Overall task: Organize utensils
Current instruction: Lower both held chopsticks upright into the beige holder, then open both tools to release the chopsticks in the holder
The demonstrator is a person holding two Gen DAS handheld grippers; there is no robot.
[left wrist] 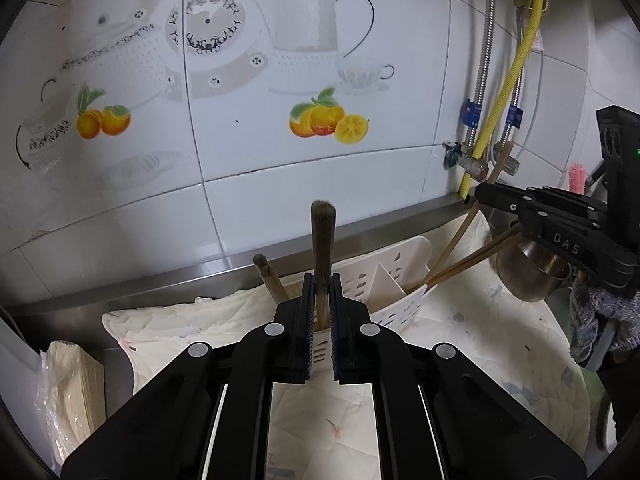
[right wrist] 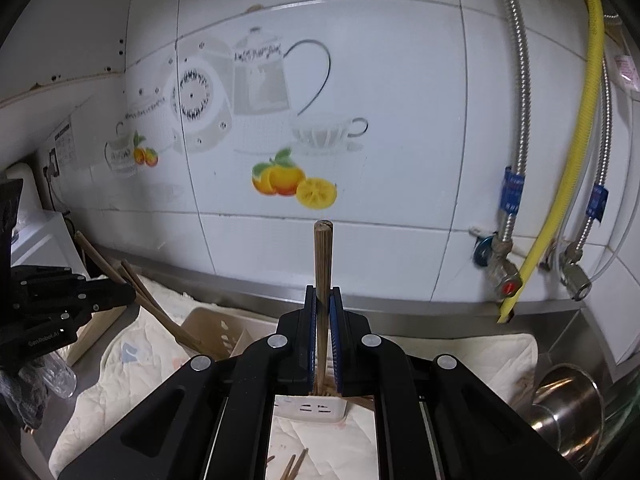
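My left gripper is shut on a brown wooden chopstick that stands upright over the near end of the white slotted utensil holder. Another chopstick leans beside it on the left. Several chopsticks lean out of the holder's far compartment. My right gripper is shut on an upright chopstick above the same holder, which has chopsticks leaning out to the left. The right gripper also shows in the left wrist view, and the left gripper in the right wrist view.
The holder lies on a white cloth on a steel counter against a tiled wall. A steel pot sits at the right; it also shows in the right wrist view. Loose chopsticks lie on the cloth. Hoses and valves hang at right. A paper stack lies at left.
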